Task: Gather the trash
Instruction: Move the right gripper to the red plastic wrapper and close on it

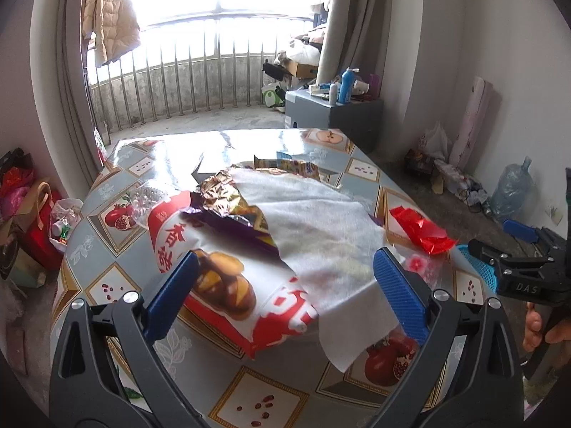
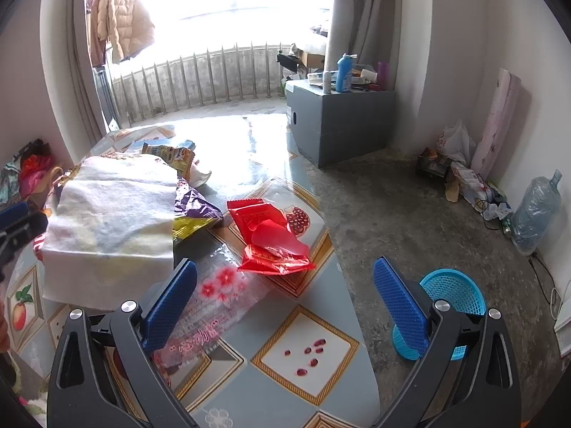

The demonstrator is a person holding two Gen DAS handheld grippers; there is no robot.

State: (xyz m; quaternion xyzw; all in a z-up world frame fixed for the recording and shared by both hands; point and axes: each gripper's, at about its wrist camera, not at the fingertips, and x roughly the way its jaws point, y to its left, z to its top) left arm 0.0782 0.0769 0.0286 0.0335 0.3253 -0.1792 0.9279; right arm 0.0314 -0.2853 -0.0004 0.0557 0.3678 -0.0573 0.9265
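Note:
My left gripper (image 1: 289,296) hangs open over a red-and-white chestnut snack bag (image 1: 228,285) at the near side of the table (image 1: 271,388). A white tissue sheet (image 1: 321,228) partly covers that bag and a purple-gold wrapper (image 1: 228,203). A yellow packet (image 1: 296,166) lies behind them. My right gripper (image 2: 285,306) is open above the table's right edge, over a clear flower-print plastic bag (image 2: 221,296). Just beyond it lies a crumpled red wrapper (image 2: 271,239). A blue mesh basket (image 2: 453,296) stands on the floor to the right of the table.
A grey cabinet (image 2: 342,121) topped with bottles stands beyond the table. A large water jug (image 2: 535,210) and clutter line the right wall. Bags (image 1: 32,214) crowd the floor at the left. A balcony railing (image 1: 214,71) is behind.

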